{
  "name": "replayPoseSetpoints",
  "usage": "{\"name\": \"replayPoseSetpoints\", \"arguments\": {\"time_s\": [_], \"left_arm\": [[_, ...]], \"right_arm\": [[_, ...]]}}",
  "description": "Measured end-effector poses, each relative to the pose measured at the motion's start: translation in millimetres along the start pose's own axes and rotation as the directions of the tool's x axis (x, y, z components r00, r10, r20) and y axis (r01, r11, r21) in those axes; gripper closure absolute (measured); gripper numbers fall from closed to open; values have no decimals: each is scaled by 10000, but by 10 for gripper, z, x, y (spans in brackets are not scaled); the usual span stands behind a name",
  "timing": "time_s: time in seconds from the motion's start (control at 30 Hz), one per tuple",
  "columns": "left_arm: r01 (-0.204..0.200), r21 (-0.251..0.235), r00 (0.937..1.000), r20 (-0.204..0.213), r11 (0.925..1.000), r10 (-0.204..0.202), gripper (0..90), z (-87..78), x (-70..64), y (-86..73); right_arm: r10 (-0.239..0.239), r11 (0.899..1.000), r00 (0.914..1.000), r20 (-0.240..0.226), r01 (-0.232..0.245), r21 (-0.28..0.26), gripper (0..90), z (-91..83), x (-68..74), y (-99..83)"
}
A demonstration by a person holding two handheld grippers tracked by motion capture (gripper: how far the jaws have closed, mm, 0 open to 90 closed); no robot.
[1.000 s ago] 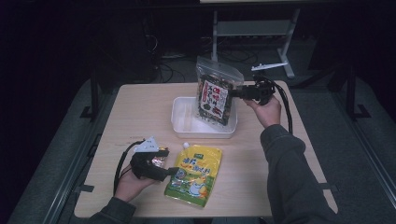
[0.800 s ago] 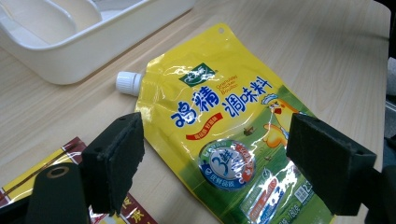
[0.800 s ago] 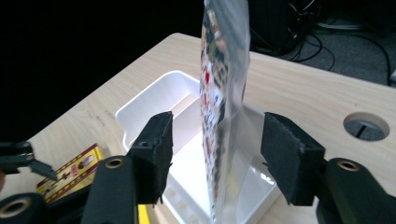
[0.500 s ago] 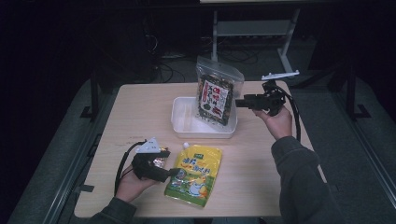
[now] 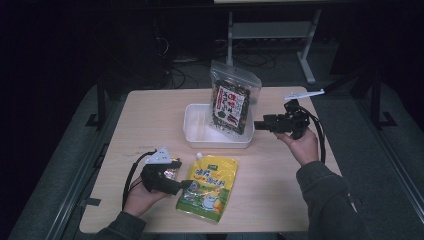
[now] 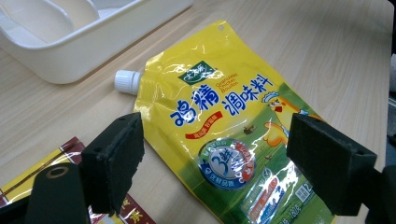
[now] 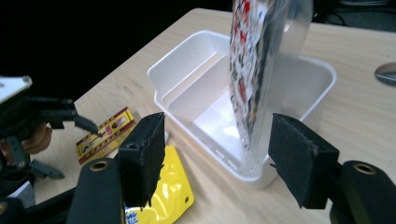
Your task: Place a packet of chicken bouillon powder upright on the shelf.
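A clear snack bag (image 5: 231, 102) with a dark red label stands upright in the right end of a white bin (image 5: 197, 135) at the table's middle. My right gripper (image 5: 257, 123) is open just to the right of it, apart from it. In the right gripper view the bag (image 7: 261, 56) rises ahead, beyond the open right gripper (image 7: 219, 154). A yellow spouted pouch (image 5: 207, 187) lies flat near the front edge. My left gripper (image 5: 184, 185) is open at the pouch's left edge. In the left gripper view the pouch (image 6: 224, 107) lies under the spread jaws of the left gripper (image 6: 219, 158).
A red and gold packet (image 5: 170, 172) lies under the left gripper, also in the left gripper view (image 6: 28, 186). The pouch's white cap (image 6: 127, 81) points toward the bin (image 6: 70, 56). A metal grommet (image 7: 385, 73) sits in the tabletop. Dark floor surrounds the table.
My right gripper has let go of the snack bag and drawn back to the right. The bag stays standing in the bin. The left gripper has barely moved.
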State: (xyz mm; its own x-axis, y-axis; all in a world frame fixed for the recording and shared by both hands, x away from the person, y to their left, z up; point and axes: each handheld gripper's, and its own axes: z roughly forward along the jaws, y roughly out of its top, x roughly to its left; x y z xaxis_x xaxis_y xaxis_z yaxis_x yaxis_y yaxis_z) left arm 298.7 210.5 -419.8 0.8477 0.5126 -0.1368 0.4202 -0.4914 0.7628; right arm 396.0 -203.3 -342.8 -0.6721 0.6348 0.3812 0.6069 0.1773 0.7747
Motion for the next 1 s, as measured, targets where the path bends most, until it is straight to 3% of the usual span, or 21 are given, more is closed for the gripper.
{"name": "replayPoseSetpoints", "arguments": {"time_s": [0.27, 0.53, 0.77, 1.0], "left_arm": [[-32, 96, 10000, 35, 9999, 32, 187, 24, -24, -1], [-73, 270, 9999, 90, 9996, 70, 212, 60, -33, -15], [5, 497, 10000, 91, 9988, -9, 285, 93, -22, -44], [-218, 837, 9996, 191, 9963, 203, 349, 127, -53, -46]], "right_arm": [[52, 9994, 9995, -321, -41, 339, 345, 37, 109, -261], [50, 9960, 9985, -541, -2, 891, 342, 159, 201, -401], [-66, 9871, 9985, -547, 152, 1591, 357, 355, 264, -492], [-121, 9767, 9969, -775, 284, 2129, 363, 530, 351, -522]]}}
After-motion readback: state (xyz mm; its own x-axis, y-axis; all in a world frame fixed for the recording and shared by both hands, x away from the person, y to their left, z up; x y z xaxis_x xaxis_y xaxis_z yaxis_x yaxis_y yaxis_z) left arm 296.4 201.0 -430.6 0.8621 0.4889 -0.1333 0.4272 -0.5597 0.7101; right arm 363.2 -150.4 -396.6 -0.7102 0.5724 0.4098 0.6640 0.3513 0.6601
